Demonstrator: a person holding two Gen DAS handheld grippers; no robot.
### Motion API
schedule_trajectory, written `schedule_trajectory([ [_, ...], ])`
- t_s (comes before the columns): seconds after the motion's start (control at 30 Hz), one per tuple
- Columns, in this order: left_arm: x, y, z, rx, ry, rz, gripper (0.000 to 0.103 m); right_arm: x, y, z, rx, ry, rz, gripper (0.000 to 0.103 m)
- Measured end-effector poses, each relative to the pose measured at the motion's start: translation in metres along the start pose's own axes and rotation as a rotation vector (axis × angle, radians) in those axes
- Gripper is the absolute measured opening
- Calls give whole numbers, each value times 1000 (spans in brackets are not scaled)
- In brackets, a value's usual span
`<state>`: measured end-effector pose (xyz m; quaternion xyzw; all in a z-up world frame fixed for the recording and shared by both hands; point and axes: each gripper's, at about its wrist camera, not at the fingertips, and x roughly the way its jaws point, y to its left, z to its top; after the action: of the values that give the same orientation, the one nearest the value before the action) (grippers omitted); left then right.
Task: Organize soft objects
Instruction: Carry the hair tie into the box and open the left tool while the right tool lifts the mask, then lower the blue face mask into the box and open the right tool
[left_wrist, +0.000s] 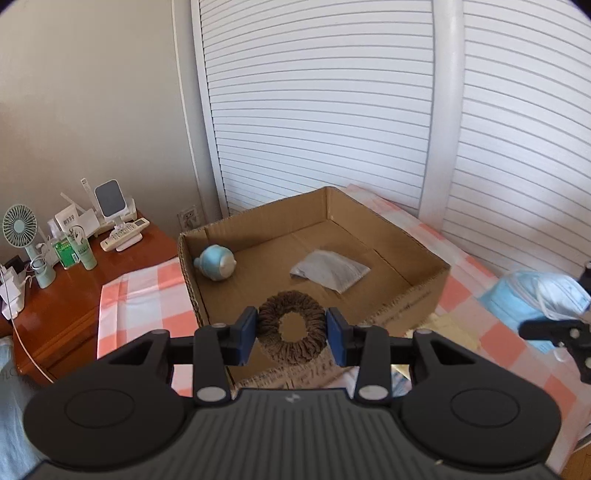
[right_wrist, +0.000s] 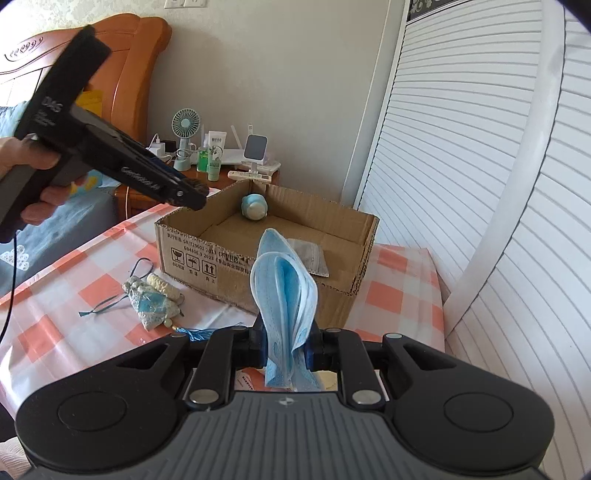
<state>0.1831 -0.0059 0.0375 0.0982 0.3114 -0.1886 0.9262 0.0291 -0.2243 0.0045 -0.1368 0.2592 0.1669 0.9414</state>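
Note:
My left gripper (left_wrist: 291, 330) is shut on a brown scrunchie (left_wrist: 291, 326), held in the air over the near rim of the cardboard box (left_wrist: 417, 295). Inside the box lie a pale blue round toy (left_wrist: 215, 263) and a grey pouch (left_wrist: 329, 269). My right gripper (right_wrist: 285, 349) is shut on a bundle of blue face masks (right_wrist: 284, 288) that stands upright, in front of the cardboard box (right_wrist: 207, 254). In the right wrist view the left gripper (right_wrist: 195, 192) hangs over the box's left corner, held by a person's hand (right_wrist: 26, 158).
The box sits on a pink-and-white checked cloth (right_wrist: 55, 295). A blue-and-cream sachet with tassels (right_wrist: 151, 299) lies on the cloth left of the box. A wooden bedside table (left_wrist: 74, 291) holds a small fan, bottles and remotes. White slatted doors (left_wrist: 332, 110) stand behind the box.

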Motion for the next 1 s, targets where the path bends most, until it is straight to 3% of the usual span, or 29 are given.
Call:
schedule_trajectory([
  [0.07,14,4,7,-11,-4,24,46,4,-1,4,-4,1,-4,21],
  [0.1,19,6,8,-13,-12,38,56,6,-1,5,-5,4,-3,21],
  [0.13,23,8,9,-17,-22,50,74,8,-1,7,-5,5,0,21],
  [0.2,29,12,8,-25,-38,66,92,11,-2,9,-4,9,5,21],
  [0.4,16,19,-9,-82,-28,79,93,21,-2,16,0,22,12,21],
  [0.6,-20,1,-42,-59,12,113,99,35,-3,28,5,36,14,21],
  [0.8,-51,-19,-85,-123,20,85,99,61,-9,52,13,55,11,21],
  [1.0,-53,-25,-105,-117,59,102,99,102,-20,86,-3,83,-23,21],
])
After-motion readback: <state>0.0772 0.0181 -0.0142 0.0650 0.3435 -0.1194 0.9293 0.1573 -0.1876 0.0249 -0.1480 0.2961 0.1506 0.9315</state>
